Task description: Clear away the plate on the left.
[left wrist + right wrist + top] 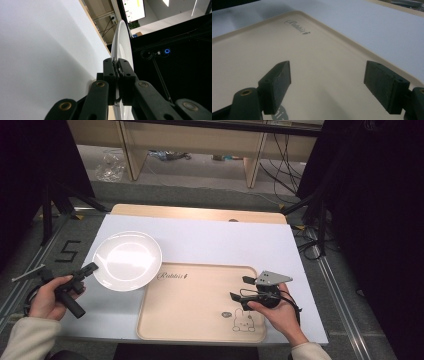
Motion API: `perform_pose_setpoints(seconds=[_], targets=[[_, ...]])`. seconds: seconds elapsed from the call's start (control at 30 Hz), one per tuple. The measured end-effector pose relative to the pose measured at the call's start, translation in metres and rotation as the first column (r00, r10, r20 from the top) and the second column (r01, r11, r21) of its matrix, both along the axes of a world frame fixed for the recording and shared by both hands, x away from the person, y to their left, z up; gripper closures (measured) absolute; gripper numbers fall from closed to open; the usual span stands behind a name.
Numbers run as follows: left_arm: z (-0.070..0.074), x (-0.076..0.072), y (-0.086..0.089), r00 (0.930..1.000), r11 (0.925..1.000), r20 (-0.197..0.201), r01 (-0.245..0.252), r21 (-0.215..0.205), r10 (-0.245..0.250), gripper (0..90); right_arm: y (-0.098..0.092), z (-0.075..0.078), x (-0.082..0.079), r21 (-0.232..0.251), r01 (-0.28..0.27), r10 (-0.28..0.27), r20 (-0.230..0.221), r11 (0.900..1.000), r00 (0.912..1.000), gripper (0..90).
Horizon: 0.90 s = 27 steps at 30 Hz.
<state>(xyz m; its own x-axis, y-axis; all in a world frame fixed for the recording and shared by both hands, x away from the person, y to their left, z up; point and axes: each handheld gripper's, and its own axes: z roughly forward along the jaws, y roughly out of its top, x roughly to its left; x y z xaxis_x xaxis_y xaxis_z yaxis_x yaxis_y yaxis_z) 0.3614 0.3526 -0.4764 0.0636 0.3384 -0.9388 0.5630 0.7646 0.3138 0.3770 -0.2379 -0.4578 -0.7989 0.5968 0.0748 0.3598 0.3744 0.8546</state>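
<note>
A white sheet (225,240) covers the wooden table (200,213), over grey floor with cables. One beige tray (190,305) lies there, long axis left-right, its "Rabbit" script at the far left. One white plate (127,260) overlaps its far-left corner; the left gripper (93,267) is clenched on the plate's rim. The right gripper (241,288) hangs spread above the tray.

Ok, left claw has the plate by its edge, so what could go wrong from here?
The left claw pinches only the thin rim of the white plate, so the plate may slip or pivot when moved. Its near edge overlaps the beige tray and could catch the rim. The right claw hangs open over the tray.
</note>
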Motion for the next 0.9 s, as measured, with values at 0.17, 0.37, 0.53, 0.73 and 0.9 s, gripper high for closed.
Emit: perform_pose_setpoints(seconds=[0.17,0.37,0.53,0.73,0.9], targets=[[0.002,0.001,-0.006,0.9999,0.9999,0.008,0.015,0.008,-0.015,85.4,0.0,0.0,-0.001,0.006,0.005,-0.005,0.002,1.0,1.0,22.6],[0.002,0.003,-0.015,0.9995,0.9995,0.006,0.032,0.005,-0.032,85.5,0.001,0.001,-0.002,0.001,0.004,-0.004,0.01,1.0,0.9999,22.7],[0.003,0.007,-0.024,0.9993,0.9993,0.01,0.036,-0.005,-0.036,85.3,0.0,0.001,-0.002,-0.004,0.016,-0.015,0.03,1.0,0.9994,22.9],[0.003,0.008,-0.028,0.9984,0.9985,0.017,0.055,0.0,-0.055,85.5,0.001,0.001,-0.002,0.001,0.009,-0.009,0.025,1.0,0.9996,23.1],[0.003,0.008,-0.029,0.9984,0.9985,0.017,0.054,0.002,-0.054,85.3,0.001,0.001,-0.002,0.003,0.003,-0.003,0.011,1.0,0.9999,23.2]])
